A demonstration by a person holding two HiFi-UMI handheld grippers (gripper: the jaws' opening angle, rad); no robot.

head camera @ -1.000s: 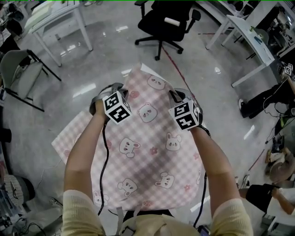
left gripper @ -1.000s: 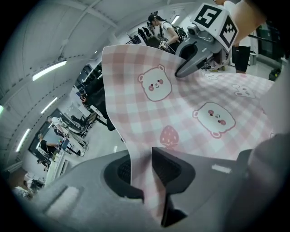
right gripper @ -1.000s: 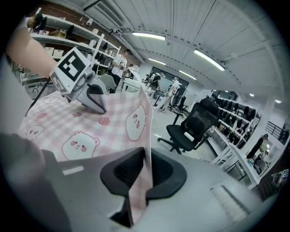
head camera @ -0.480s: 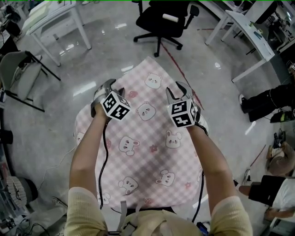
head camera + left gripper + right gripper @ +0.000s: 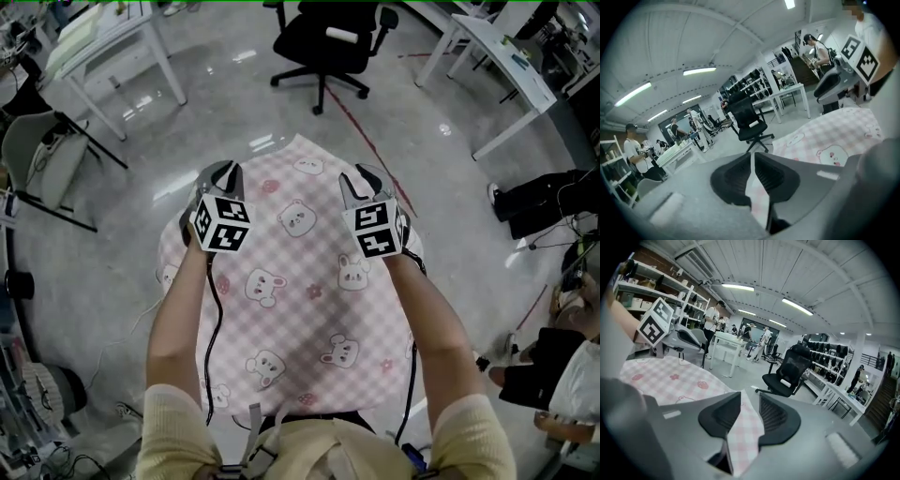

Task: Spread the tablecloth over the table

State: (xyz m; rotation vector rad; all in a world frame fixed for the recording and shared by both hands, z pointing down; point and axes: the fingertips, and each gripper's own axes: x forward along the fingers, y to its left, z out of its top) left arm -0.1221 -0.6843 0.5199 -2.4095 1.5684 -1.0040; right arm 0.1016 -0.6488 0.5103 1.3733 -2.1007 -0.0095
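Note:
A pink checked tablecloth (image 5: 309, 309) printed with bears and rabbits covers the table below me. My left gripper (image 5: 223, 171) is at its far left edge; in the left gripper view its jaws (image 5: 753, 157) are closing, nearly together, and pinch a thin fold of the tablecloth (image 5: 834, 136). At the far right edge is my right gripper (image 5: 361, 178). In the right gripper view, its jaws (image 5: 750, 401) stand apart with a flap of the tablecloth (image 5: 670, 380) lying loose between them. Each gripper shows in the other's view.
A black office chair (image 5: 328, 37) stands on the shiny floor beyond the table. White desks are at the far left (image 5: 112, 47) and far right (image 5: 506, 66). A grey chair (image 5: 37, 150) sits at the left. A seated person (image 5: 553, 197) is at the right.
The cloth's left side, flared out a second ago, has drawn in and settled over the table. Both grippers rose a little at the far edge, and the left cube has rolled.

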